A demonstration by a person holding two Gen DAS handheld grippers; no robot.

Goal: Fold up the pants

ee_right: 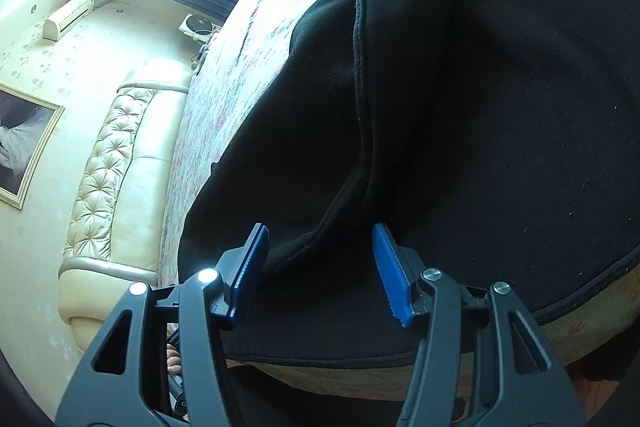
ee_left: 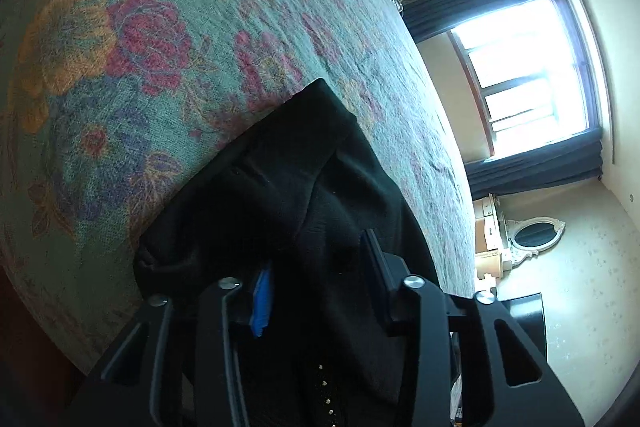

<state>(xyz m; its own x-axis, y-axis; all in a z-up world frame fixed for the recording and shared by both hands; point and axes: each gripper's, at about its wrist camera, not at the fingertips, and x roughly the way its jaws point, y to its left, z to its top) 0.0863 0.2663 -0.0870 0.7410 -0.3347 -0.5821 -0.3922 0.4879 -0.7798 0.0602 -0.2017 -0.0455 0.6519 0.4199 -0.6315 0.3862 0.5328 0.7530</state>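
Black pants point(ee_left: 280, 179) lie on a bed with a green floral cover point(ee_left: 160, 27). A bunch of their cloth fills the gap of my left gripper point(ee_left: 316, 255) and hides most of its blue pad point(ee_left: 262, 301); the jaws are shut on the cloth. In the right wrist view the pants point(ee_right: 480, 107) spread wide over the bed, and a seamed fold edge runs down toward my right gripper point(ee_right: 319, 227). That gripper stands open just above the cloth, both blue pads point(ee_right: 390, 275) bare, with the fold edge between them but not pinched.
A padded cream headboard point(ee_right: 120, 167) stands at the head of the bed. A bright window point(ee_left: 520, 75) with dark curtains lies beyond the bed's far side, with a white oval mirror point(ee_left: 536, 233) near it. A framed picture point(ee_right: 20, 147) hangs on the wall.
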